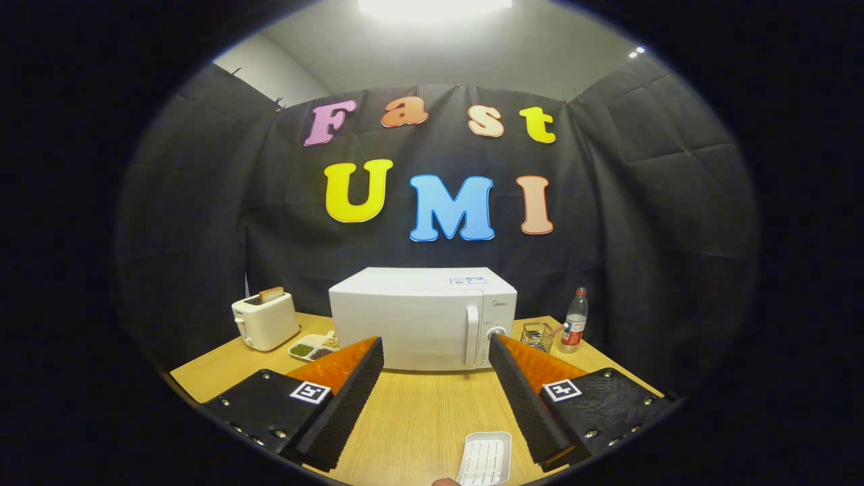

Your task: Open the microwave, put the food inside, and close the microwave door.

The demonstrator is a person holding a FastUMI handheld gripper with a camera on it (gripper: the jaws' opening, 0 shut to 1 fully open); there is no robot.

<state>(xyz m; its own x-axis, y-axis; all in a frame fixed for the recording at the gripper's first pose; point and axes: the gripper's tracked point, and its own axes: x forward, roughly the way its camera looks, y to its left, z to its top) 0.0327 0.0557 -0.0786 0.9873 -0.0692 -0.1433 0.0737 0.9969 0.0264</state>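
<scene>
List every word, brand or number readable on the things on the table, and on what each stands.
On the microwave: brand mark above the dial, too blurred to read.
On the sticker on its top: too small.
On the bottle: label too small.
On the gripper, open, fingers apart short of the microwave: square markers, no words.
</scene>
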